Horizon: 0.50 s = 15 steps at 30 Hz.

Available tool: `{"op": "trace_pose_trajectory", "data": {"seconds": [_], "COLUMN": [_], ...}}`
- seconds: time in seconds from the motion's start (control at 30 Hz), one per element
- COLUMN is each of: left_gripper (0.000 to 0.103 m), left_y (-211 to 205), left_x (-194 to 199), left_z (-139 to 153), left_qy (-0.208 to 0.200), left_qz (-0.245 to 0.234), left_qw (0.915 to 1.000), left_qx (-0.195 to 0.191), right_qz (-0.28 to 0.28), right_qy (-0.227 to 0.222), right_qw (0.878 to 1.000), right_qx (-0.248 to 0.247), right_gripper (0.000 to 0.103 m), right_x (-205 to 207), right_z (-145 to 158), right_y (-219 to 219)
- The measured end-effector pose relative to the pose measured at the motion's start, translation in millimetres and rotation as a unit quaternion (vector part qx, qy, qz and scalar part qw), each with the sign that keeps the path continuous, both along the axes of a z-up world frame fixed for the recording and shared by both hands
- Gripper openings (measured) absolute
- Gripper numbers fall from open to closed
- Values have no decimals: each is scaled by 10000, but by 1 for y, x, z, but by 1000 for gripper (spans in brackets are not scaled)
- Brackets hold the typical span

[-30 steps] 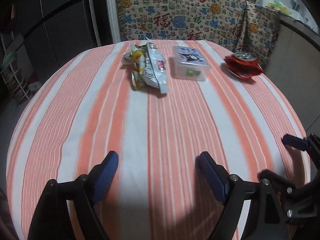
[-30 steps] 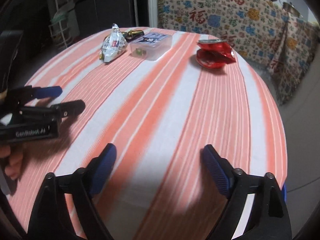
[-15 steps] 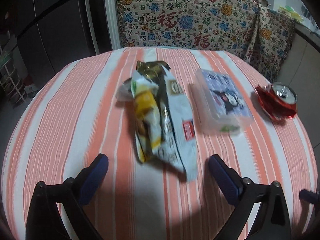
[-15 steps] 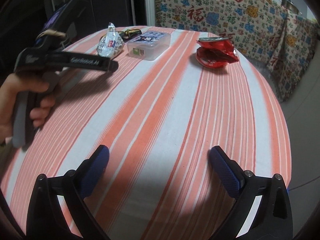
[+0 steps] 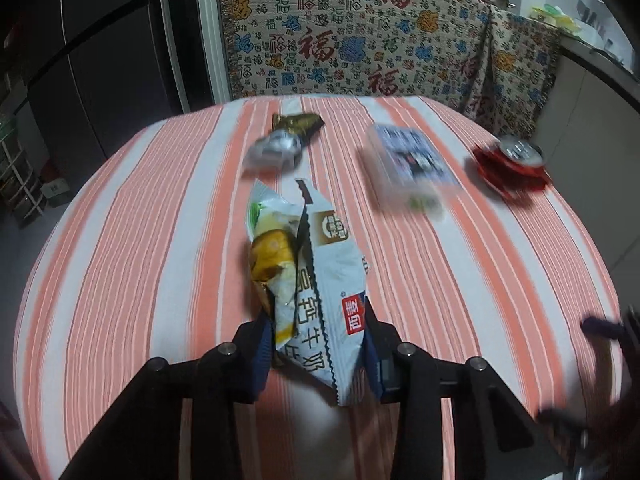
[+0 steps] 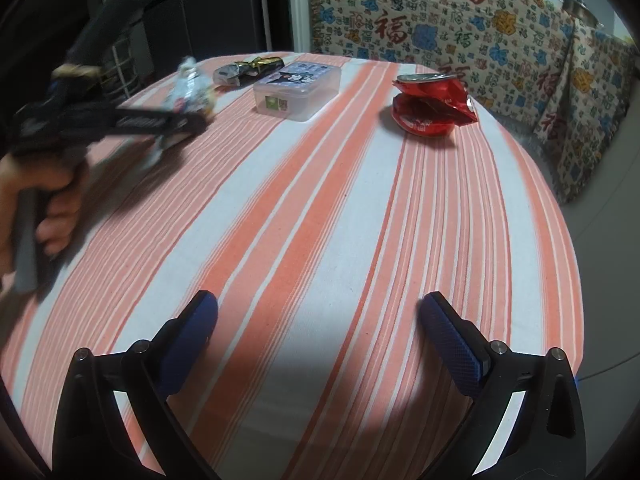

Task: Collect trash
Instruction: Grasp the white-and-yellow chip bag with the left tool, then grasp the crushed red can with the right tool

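My left gripper [image 5: 320,344] is shut on a white and yellow snack wrapper [image 5: 308,276] and holds it just above the striped tablecloth [image 5: 140,240]. A silver wrapper [image 5: 276,150] and a gold wrapper [image 5: 298,122] lie behind it. A crushed red can [image 5: 510,164] lies at the right. My right gripper [image 6: 318,332] is open and empty over the near part of the table. In the right wrist view the crushed can [image 6: 430,106] is ahead, and the left gripper [image 6: 120,124] with the wrapper [image 6: 188,88] is at the left.
A clear plastic box with a printed lid [image 5: 408,164] sits between the wrappers and the can; it also shows in the right wrist view [image 6: 298,88]. A patterned cloth [image 5: 360,40] hangs behind the round table. Dark cabinets [image 5: 100,60] stand at the left.
My left gripper moved forward to the snack wrapper, closed on it and lifted it off the silver and gold wrappers. My right gripper stayed open and barely moved.
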<state>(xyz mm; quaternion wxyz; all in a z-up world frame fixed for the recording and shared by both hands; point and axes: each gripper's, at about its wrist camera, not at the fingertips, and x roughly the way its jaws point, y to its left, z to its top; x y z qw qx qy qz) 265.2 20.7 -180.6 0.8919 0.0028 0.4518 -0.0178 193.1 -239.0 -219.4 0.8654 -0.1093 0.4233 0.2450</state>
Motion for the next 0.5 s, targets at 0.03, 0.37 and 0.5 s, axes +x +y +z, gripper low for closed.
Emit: {"op": "trace_pose_trajectory", "data": {"seconds": [0.03,0.37,0.5], "left_gripper": [39,84,94], "left_y": [-2,-10,-4], "left_x": [-11,-43,-39], "left_z": [1,-8,-13], "left_qy": [18,-48,-2], "left_qz": [-23,226,282], "left_qw": [10000,9996,9996], "left_qx": [14,171,73], "right_qz": [1,-30,-24], "right_qy": [1,-6,8], "right_qw": [10000,10000,10000], "right_qx": [2,-12,7], "right_gripper": [102,102,102], "right_x": [0,-1,0], "right_z": [0,0,0], "right_y": [0,-2,-3]}}
